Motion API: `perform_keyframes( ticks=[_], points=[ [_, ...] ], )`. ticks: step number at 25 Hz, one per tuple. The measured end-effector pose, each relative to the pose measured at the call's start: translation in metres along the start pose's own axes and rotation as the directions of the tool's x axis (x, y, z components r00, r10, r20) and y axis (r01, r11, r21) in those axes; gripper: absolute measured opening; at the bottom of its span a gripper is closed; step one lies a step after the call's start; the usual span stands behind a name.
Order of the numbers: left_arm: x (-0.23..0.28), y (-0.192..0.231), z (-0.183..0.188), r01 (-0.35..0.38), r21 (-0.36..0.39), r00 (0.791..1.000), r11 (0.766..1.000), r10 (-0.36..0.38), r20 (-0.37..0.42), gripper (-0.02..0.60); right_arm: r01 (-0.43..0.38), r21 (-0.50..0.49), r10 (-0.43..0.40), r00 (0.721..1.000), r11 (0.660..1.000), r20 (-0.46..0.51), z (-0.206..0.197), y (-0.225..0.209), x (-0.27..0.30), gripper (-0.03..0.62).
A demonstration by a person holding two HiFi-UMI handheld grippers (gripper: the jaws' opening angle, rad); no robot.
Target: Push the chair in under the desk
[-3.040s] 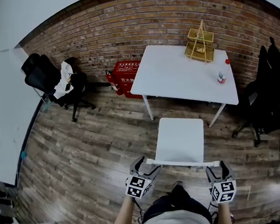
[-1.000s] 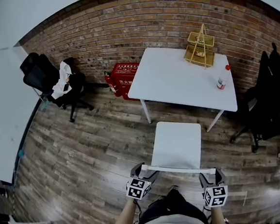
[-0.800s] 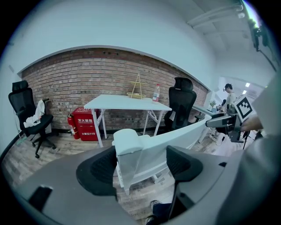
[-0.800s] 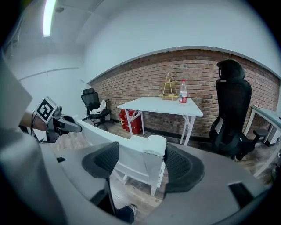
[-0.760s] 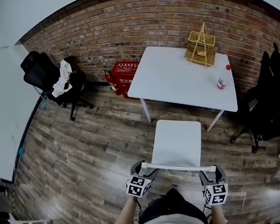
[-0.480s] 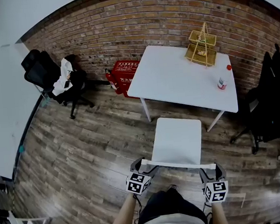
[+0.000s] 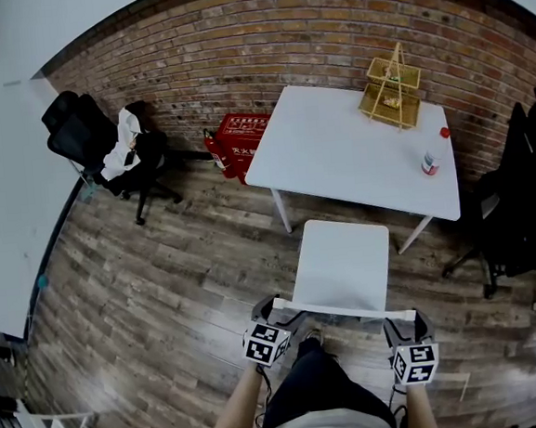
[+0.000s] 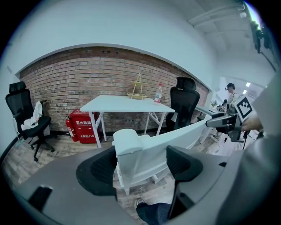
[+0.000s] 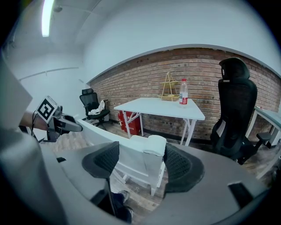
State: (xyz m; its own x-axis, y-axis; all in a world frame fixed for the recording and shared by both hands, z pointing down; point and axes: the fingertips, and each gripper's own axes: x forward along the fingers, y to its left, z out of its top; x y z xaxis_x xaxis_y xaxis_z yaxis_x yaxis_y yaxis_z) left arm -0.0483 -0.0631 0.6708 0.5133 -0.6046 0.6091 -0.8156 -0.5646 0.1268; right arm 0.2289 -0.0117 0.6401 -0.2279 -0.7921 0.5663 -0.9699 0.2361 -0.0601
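A white chair (image 7: 342,258) stands in front of the white desk (image 7: 351,150), with the front edge of its seat at the desk's near edge. I hold its top back rail at both ends. My left gripper (image 7: 278,307) is shut on the rail's left end (image 8: 129,147), with a pad on either side. On the right end (image 9: 151,147) my right gripper (image 7: 406,319) is shut the same way. The desk (image 8: 127,103) stands straight ahead in the left gripper view, in front of the brick wall. The person's leg shows just behind the chair back.
On the desk are a wooden rack (image 7: 392,81) and a bottle (image 7: 429,164). A red box (image 7: 243,136) and a fire extinguisher (image 7: 214,152) sit by the wall left of the desk. Black office chairs stand at far left (image 7: 103,144) and right (image 7: 518,196).
The chair and both grippers have moved forward towards the desk, so the gap between seat and desk has closed. Both grips are unchanged. The person's leg has stepped forward.
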Motion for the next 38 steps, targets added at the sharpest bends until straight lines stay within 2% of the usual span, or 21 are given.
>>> perform_keyframes(
  ticks=[16,38],
  points=[
    [0.044,0.038,0.040,0.053,0.035,0.998,0.998,-0.053,-0.016,0.356,0.047,0.043,-0.047,0.999,0.998,-0.001,0.028,-0.011,0.045,0.330],
    [0.091,0.073,0.080,0.078,0.057,0.997,0.995,-0.077,-0.021,0.356,0.071,0.061,-0.071,0.997,0.996,-0.005,0.062,-0.030,0.093,0.330]
  ],
)
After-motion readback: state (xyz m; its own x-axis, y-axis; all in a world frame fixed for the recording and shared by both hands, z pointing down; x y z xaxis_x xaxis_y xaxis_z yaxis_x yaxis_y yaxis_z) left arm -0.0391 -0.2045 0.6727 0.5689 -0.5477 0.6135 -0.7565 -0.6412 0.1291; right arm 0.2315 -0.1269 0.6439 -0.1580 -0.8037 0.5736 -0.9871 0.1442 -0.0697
